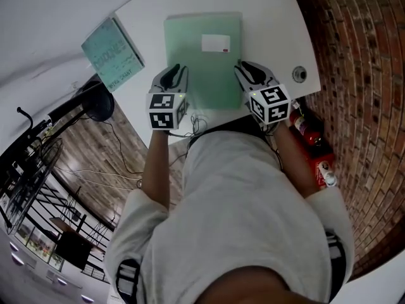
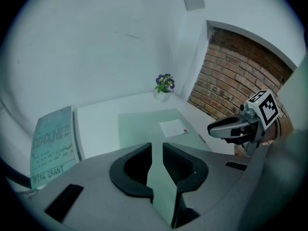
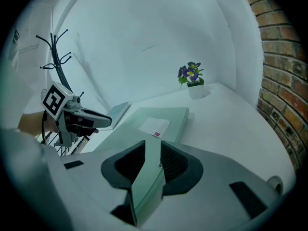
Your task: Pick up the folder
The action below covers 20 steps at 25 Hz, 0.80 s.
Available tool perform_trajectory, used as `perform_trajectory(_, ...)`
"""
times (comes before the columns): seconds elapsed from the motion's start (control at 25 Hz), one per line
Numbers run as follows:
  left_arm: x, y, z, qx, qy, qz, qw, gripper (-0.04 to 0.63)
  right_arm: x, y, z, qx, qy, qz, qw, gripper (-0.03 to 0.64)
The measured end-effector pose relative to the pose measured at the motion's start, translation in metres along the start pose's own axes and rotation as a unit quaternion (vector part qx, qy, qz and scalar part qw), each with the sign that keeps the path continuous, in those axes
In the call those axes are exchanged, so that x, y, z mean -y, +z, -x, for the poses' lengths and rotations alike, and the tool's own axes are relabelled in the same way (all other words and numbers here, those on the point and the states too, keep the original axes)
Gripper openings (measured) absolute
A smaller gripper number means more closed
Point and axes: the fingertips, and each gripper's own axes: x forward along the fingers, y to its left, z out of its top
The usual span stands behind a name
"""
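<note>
Jaws of the left gripper (image 1: 177, 75) and right gripper (image 1: 250, 72) each pinch the green folder's (image 1: 201, 65) near edge. Lift both sides together, level, and keep squeezing.

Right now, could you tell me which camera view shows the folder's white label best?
The head view: it looks straight down on the label, whole and square. The left gripper view shows the label slanted and foreshortened; the right gripper view shows the label likewise.
</note>
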Motion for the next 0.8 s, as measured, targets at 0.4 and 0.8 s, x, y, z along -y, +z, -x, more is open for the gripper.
perform_trajectory(0.4,-0.02,-0.018,-0.012,-0.031,0.003,0.012,0.9994,0.074,0.011,-0.017,-0.012,-0.026,0.0,-0.061,0.998,0.115)
perform_trajectory(0.8,-0.036,-0.027,-0.017,-0.05,0.007,0.013,0.9986,0.101,0.018,-0.03,-0.019,-0.048,0.0,-0.103,0.994,0.133)
